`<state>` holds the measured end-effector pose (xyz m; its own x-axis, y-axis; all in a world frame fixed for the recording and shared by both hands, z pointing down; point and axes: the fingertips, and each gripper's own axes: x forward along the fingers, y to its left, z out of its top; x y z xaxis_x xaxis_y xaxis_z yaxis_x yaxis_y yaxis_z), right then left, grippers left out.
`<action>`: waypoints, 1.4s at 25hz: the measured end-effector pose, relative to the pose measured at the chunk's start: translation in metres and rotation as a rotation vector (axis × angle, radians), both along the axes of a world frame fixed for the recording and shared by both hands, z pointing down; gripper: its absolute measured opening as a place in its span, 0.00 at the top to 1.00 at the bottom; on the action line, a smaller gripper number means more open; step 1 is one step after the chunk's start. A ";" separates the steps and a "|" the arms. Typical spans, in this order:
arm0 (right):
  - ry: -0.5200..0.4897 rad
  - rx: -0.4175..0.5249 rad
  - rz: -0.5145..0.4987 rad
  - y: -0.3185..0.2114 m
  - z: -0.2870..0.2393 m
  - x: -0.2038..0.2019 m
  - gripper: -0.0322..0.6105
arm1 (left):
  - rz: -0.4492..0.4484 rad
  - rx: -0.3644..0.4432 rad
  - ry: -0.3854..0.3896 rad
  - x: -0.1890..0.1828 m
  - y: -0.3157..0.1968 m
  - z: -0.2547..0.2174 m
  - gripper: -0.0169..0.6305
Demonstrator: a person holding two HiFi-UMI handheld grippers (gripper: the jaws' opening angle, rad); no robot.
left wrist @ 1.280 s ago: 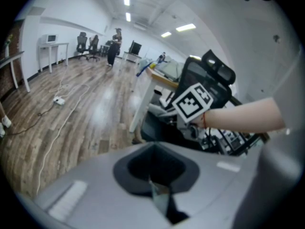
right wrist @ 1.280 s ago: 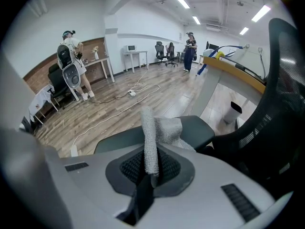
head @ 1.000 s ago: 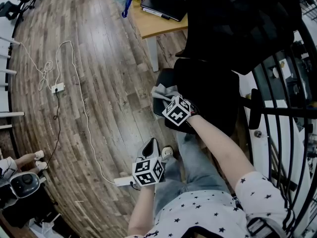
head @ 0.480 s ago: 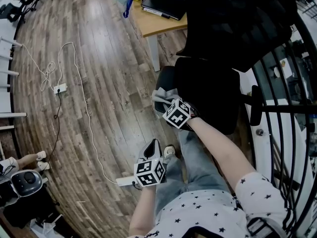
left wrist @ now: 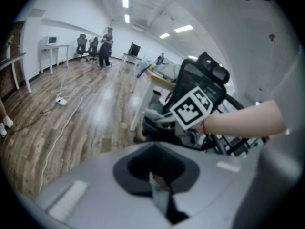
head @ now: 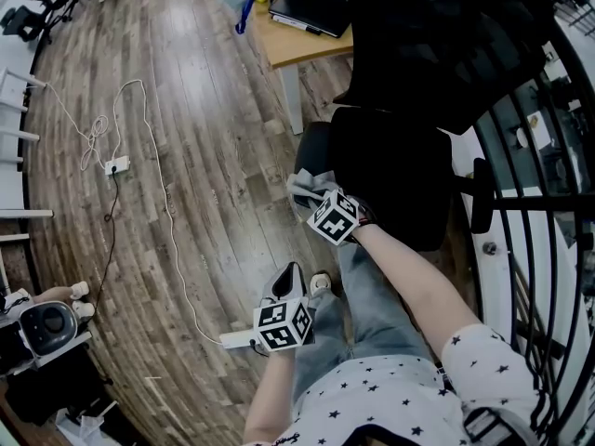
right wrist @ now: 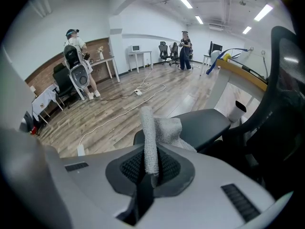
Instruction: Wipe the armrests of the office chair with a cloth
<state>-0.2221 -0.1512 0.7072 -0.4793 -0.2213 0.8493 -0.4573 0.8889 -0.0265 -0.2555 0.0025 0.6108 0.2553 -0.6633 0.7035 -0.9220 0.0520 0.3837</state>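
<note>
Looking steeply down from the head view, a black office chair (head: pixel 400 170) fills the 1 o'clock area, its seat broad and matte. It stands on a floor (head: pixel 186 110) of grey-brown wood planks.

The right gripper (head: pixel 321 203) sits near the centre, a forearm trailing from it toward 5 o'clock. Its jaws are clamped together on a grey cloth (head: pixel 306 186). In the right gripper view, the cloth (right wrist: pixel 164 128) has a nubbly, towel-like weave. One fold stands up as a narrow strip from the closed right gripper (right wrist: pixel 148 168), and the rest bunches to the right. The bunched part seems to rest on the near end of the armrest (right wrist: pixel 202 123), a smooth black pad with rounded edges, toward 1 o'clock. In the head view the same armrest (head: pixel 313 151) runs from the cloth toward 12 o'clock, at the seat's left edge.

The left gripper (head: pixel 286 282) hangs lower, at about 6 o'clock, well apart from the chair and over bare floor. In the left gripper view, the left gripper (left wrist: pixel 159 194) has its jaws together with nothing between them, and the chair stands beyond it at 1 o'clock.

A thin white cable (head: pixel 158 203) snakes across the planks from 10 o'clock to 7 o'clock. A desk (head: pixel 297 46) with a pale wood top stands at 12 o'clock.
</note>
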 end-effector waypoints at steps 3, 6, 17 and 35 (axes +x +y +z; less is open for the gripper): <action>-0.003 -0.003 0.003 0.003 -0.001 0.000 0.91 | 0.000 -0.001 0.000 0.001 0.003 0.000 0.96; -0.005 -0.004 0.005 0.006 -0.001 0.000 0.91 | 0.002 -0.002 -0.001 0.002 0.006 -0.001 0.96; -0.007 -0.009 -0.003 0.017 -0.003 0.000 0.91 | -0.006 0.000 -0.002 0.001 0.014 -0.002 0.96; 0.006 -0.029 -0.059 0.037 0.002 0.000 0.91 | -0.005 0.006 -0.005 0.001 0.016 -0.003 0.96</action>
<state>-0.2224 -0.1139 0.7094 -0.4854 -0.1681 0.8580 -0.4043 0.9132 -0.0498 -0.2546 0.0189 0.6081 0.2485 -0.6688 0.7007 -0.9236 0.0543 0.3794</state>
